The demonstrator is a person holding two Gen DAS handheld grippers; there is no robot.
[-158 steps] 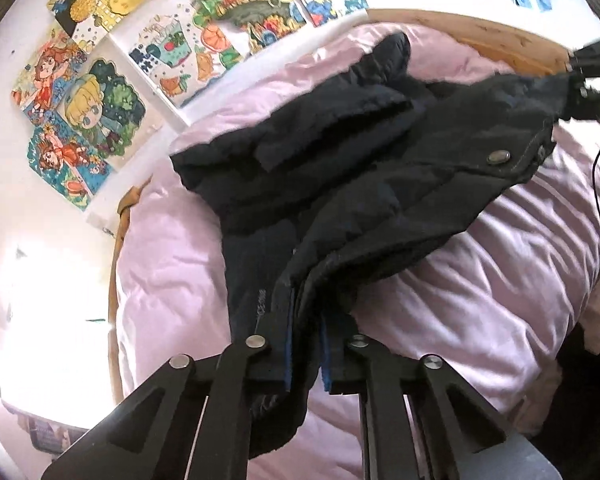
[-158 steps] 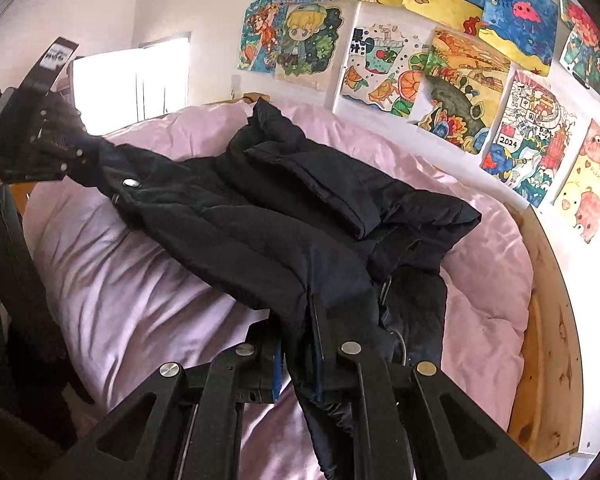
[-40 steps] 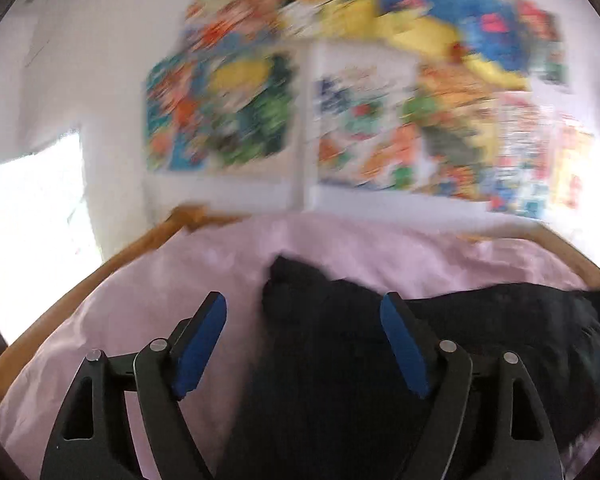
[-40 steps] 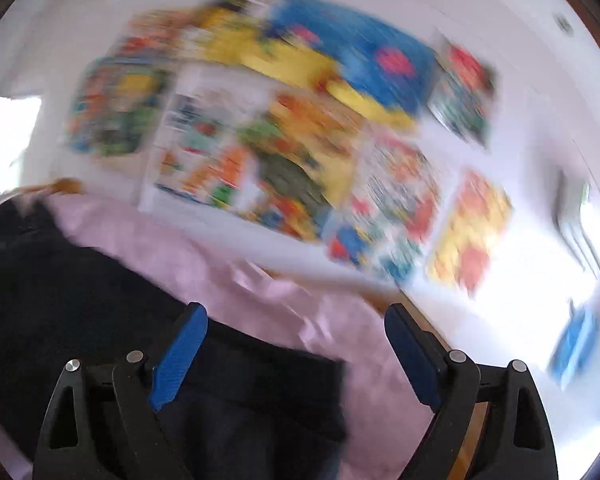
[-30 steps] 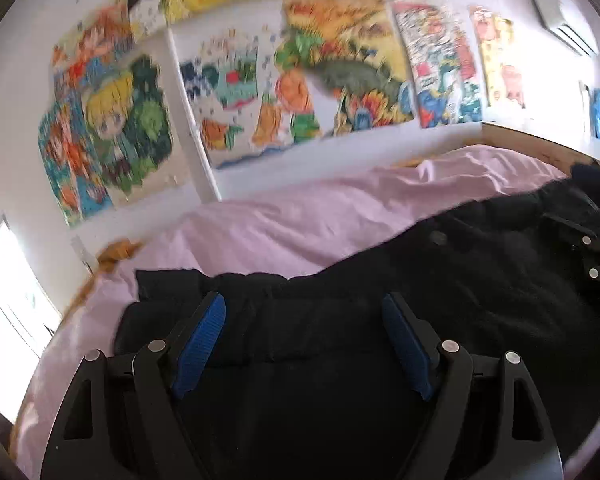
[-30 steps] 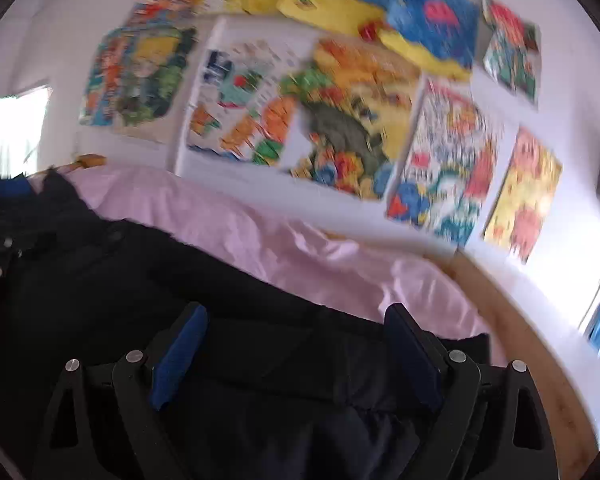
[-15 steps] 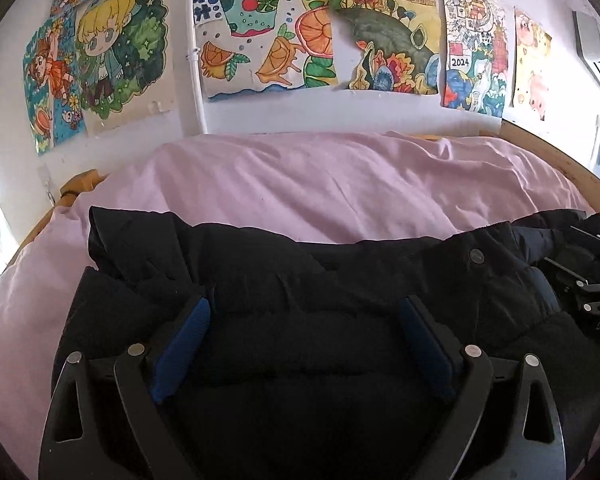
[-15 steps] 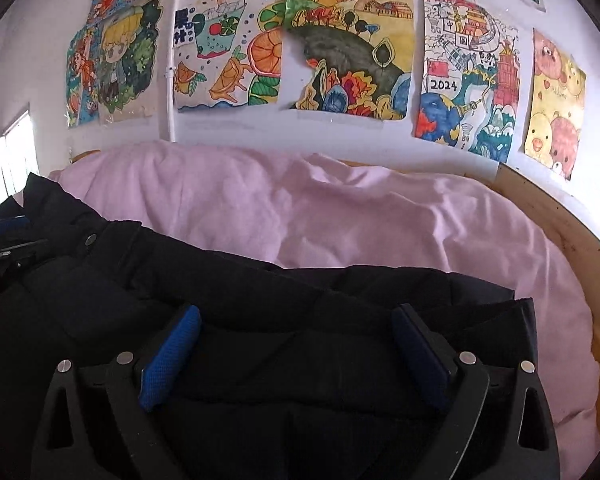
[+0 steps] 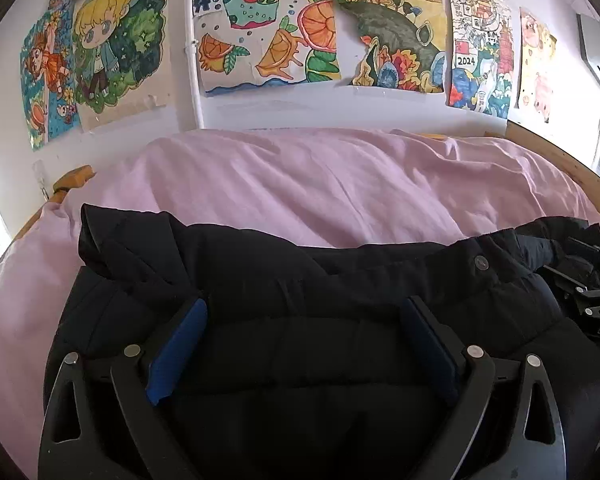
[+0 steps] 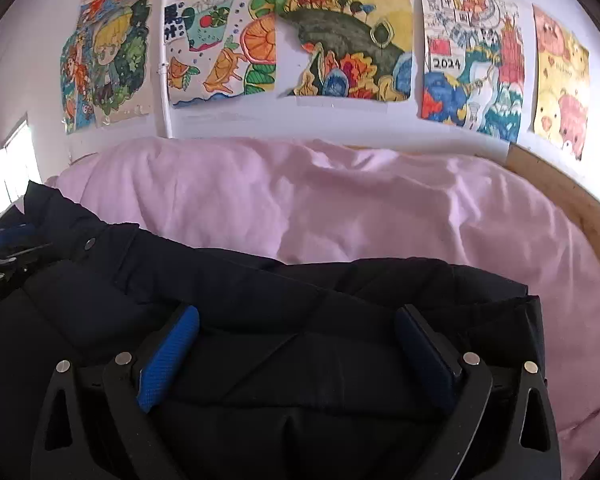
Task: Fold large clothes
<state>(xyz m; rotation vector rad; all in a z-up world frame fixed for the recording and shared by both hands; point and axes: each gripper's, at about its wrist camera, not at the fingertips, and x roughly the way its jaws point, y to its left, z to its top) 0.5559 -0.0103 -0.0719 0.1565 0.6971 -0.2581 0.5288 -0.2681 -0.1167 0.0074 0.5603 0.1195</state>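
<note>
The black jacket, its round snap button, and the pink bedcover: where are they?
black jacket (image 9: 292, 272), left wrist view, padded middle.
snap button (image 9: 481, 262), left wrist view, its face.
pink bedcover (image 10: 340, 200), right wrist view, bare stretch.

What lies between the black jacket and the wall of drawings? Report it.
Only bare pink duvet separates the black jacket from the drawings; both wrist views show it.

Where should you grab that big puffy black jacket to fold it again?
Probably the puffy black jacket is best taken by its far folded edge, one corner per claw, coming from above: that edge lies straight across the pink bedspread, and it is thinner there.
</note>
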